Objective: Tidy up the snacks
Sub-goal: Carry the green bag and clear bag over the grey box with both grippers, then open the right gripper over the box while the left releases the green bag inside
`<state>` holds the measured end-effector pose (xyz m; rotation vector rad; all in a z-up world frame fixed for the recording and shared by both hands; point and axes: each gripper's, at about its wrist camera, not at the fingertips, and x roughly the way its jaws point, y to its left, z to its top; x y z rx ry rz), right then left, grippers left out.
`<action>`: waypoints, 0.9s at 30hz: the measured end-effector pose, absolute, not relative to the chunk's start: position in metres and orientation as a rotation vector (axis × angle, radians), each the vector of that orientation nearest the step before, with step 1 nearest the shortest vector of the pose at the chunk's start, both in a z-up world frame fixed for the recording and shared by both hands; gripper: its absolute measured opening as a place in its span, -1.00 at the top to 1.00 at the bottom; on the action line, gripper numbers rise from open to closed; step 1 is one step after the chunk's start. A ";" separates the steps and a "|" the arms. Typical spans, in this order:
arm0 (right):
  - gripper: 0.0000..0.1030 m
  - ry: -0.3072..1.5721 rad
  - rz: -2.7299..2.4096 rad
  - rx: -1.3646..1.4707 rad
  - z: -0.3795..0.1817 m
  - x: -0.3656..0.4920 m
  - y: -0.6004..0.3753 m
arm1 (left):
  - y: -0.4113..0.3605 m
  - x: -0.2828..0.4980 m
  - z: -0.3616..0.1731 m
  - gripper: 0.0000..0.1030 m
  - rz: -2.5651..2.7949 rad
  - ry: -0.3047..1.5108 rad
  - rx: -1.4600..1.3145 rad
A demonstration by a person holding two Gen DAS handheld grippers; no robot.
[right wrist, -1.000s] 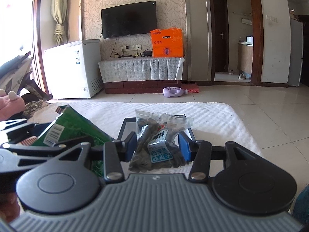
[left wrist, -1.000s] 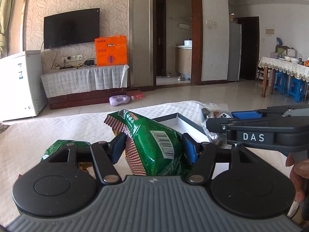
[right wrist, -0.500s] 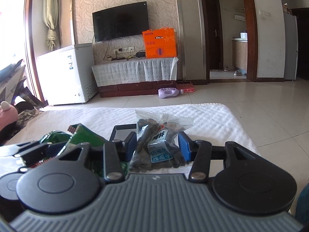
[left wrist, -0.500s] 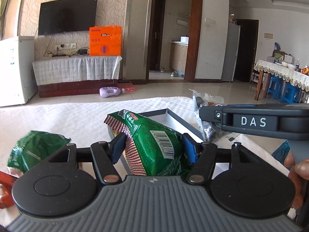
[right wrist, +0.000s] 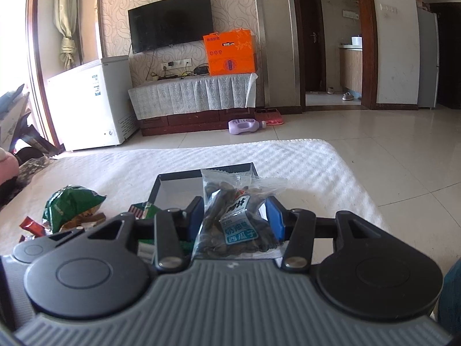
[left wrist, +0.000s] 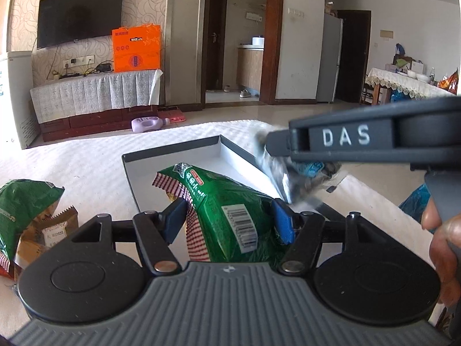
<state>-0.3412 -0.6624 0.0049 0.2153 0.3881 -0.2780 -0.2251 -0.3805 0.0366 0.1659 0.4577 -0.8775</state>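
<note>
One grey-rimmed box (left wrist: 173,151) (white inside) has its visible floor bare.

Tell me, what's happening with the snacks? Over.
Left gripper clamps green snack bag. Right gripper closing on seed packet. Both at open box. Nothing blocking.

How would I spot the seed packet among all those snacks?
Find the shallow dark box on the white cloth. Just before it, the right tongs are closing on a seed packet. It's the only clear bag, dark seeds showing, blue label; the others are green.
</note>
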 end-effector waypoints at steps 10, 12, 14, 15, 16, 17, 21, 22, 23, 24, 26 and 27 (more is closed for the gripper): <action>0.09 0.437 -0.255 0.218 -0.004 -0.333 -0.660 | -0.368 -0.231 0.033 -0.69 -0.864 0.454 0.209; 0.09 0.441 -0.253 0.226 -0.005 -0.333 -0.660 | -0.365 -0.233 0.035 -0.74 -0.863 0.433 0.221; 0.09 0.448 -0.254 0.221 -0.006 -0.332 -0.659 | -0.360 -0.235 0.037 -0.80 -0.870 0.421 0.215; 0.09 0.451 -0.255 0.222 -0.006 -0.332 -0.659 | -0.358 -0.235 0.038 -0.82 -0.873 0.419 0.209; 0.09 0.452 -0.254 0.224 -0.007 -0.333 -0.659 | -0.356 -0.235 0.038 -0.82 -0.874 0.417 0.204; 0.09 0.454 -0.255 0.224 -0.007 -0.333 -0.659 | -0.354 -0.235 0.039 -0.83 -0.873 0.416 0.197; 0.09 0.463 -0.260 0.221 -0.009 -0.334 -0.657 | -0.346 -0.237 0.043 -0.94 -0.866 0.407 0.182; 0.09 0.466 -0.262 0.220 -0.010 -0.334 -0.656 | -0.344 -0.237 0.044 -0.94 -0.868 0.406 0.180; 0.09 0.469 -0.264 0.219 -0.010 -0.335 -0.656 | -0.343 -0.237 0.045 -0.95 -0.867 0.404 0.178; 0.09 0.472 -0.265 0.219 -0.010 -0.336 -0.655 | -0.341 -0.238 0.046 -0.95 -0.863 0.403 0.178; 0.09 0.474 -0.268 0.218 -0.011 -0.337 -0.653 | -0.339 -0.240 0.047 -0.96 -0.851 0.403 0.176; 0.09 0.472 -0.269 0.220 -0.010 -0.339 -0.653 | -0.337 -0.241 0.048 -0.96 -0.846 0.403 0.173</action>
